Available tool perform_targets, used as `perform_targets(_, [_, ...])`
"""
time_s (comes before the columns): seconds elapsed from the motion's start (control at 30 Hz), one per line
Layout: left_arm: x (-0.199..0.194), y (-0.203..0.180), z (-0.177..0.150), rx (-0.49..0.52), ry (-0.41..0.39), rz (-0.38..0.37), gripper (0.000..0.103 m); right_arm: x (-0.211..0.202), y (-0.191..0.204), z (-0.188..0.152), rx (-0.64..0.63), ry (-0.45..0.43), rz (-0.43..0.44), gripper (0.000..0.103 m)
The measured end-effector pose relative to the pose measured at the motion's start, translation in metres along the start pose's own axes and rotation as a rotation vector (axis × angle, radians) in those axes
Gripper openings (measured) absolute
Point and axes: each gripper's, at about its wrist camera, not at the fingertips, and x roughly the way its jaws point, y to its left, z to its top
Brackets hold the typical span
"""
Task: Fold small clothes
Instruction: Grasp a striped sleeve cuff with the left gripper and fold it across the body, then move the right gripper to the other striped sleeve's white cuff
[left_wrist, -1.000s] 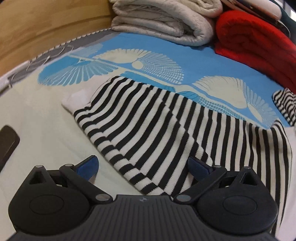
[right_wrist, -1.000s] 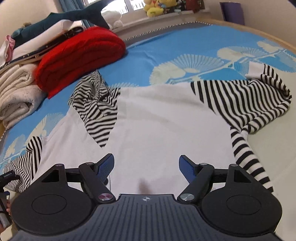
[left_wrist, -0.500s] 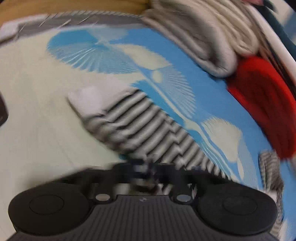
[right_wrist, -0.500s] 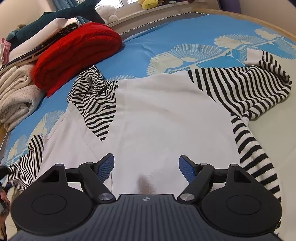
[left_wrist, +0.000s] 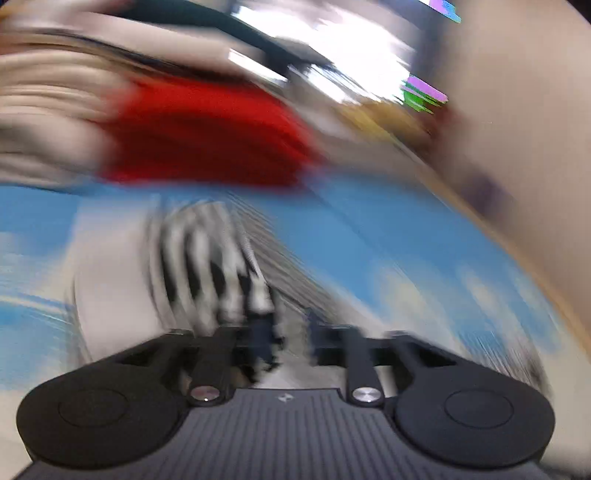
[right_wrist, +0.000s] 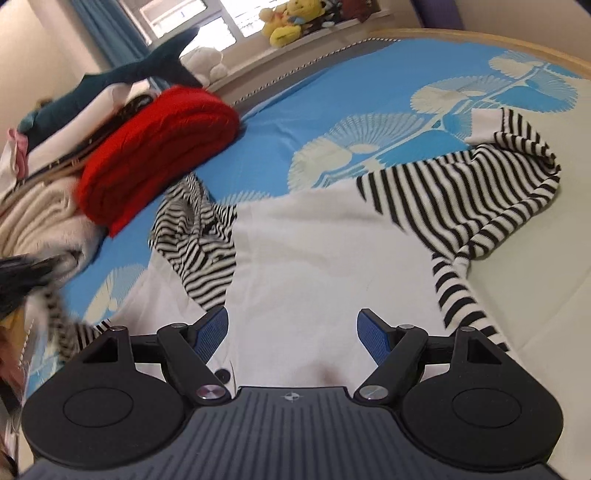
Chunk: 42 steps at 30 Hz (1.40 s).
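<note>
A small white sweater (right_wrist: 314, 251) with black-and-white striped sleeves lies flat on the bed. My right gripper (right_wrist: 291, 317) hovers open over its white body, with nothing between the fingers. One striped sleeve (right_wrist: 480, 199) is bunched at the right, and a striped collar piece (right_wrist: 199, 236) lies at the upper left. The left wrist view is badly blurred. There my left gripper (left_wrist: 288, 332) has its jaws opening, and the other striped sleeve (left_wrist: 207, 266) trails from between them. Seen from the right wrist, that sleeve (right_wrist: 55, 314) is a blur at the left edge.
A folded red blanket (right_wrist: 155, 155) and cream blankets (right_wrist: 37, 221) are stacked at the far left of the blue patterned sheet (right_wrist: 332, 92). A plush shark (right_wrist: 122, 85) lies on top, with soft toys (right_wrist: 284, 26) on the sill. The wooden bed edge (right_wrist: 517, 48) curves at the right.
My left gripper shut on the striped sleeve, swung fast with it toward the red blanket, and its jaws now stand apart. My right gripper drew back a little and stayed open.
</note>
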Motion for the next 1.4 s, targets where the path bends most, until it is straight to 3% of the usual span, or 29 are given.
perform_targets(0.03, [0.013,-0.030,-0.023,0.074,0.074,-0.037,0.078,-0.001,-0.002,0.002,0.005,-0.002,-0.005,0.078])
perform_targets(0.1, [0.022,-0.063,-0.070,0.220,0.146,-0.016,0.080,-0.002,-0.010,0.005,0.028,0.002,-0.005,0.078])
perform_targets(0.17, [0.016,-0.062,-0.101,0.329,0.192,0.044,0.080,-0.004,-0.017,0.008,0.048,0.011,0.002,0.078])
perform_targets(0.2, [0.008,-0.052,-0.111,0.330,0.200,0.075,0.084,-0.006,-0.019,0.008,0.053,0.014,0.009,0.078])
perform_targets(0.27, [-0.013,-0.017,-0.118,0.246,0.207,0.157,0.092,-0.008,-0.023,0.010,0.062,0.016,0.021,0.078])
perform_targets(0.47, [-0.071,0.081,-0.124,-0.136,0.172,0.369,0.093,-0.001,-0.024,0.010,0.124,0.038,0.052,0.078])
perform_targets(0.57, [-0.081,0.108,-0.130,-0.215,0.165,0.436,0.093,0.007,-0.029,0.012,0.218,0.046,0.100,0.078])
perform_targets(0.67, [-0.074,0.120,-0.120,-0.269,0.167,0.444,0.093,0.018,-0.034,0.020,0.307,0.060,0.129,0.078])
perform_targets(0.83, [-0.064,0.139,-0.112,-0.300,0.207,0.547,0.094,0.065,-0.014,0.062,0.416,0.121,0.026,0.080])
perform_targets(1.0, [-0.065,0.168,-0.103,-0.414,0.215,0.515,0.094,0.129,0.026,0.088,0.466,0.096,-0.211,0.080])
perform_targets(1.13, [-0.060,0.180,-0.103,-0.487,0.247,0.472,0.094,0.171,0.031,0.073,0.498,0.161,-0.305,0.079])
perform_targets(1.2, [-0.056,0.182,-0.105,-0.495,0.270,0.458,0.094,0.179,0.034,0.069,0.465,0.181,-0.343,0.072])
perform_targets(1.23, [-0.056,0.182,-0.106,-0.499,0.277,0.455,0.094,0.178,0.037,0.067,0.432,0.172,-0.355,0.059])
perform_targets(1.27, [-0.055,0.182,-0.107,-0.501,0.281,0.448,0.094,0.175,0.042,0.068,0.384,0.166,-0.354,0.023])
perform_targets(1.3, [-0.055,0.182,-0.107,-0.504,0.285,0.443,0.094,0.171,0.048,0.069,0.333,0.166,-0.340,0.009])
perform_targets(1.37, [-0.054,0.182,-0.109,-0.517,0.290,0.431,0.094,0.157,0.063,0.075,0.254,0.144,-0.250,0.008])
perform_targets(1.4, [-0.054,0.181,-0.109,-0.523,0.289,0.429,0.094,0.146,0.076,0.081,0.209,0.136,-0.154,0.008])
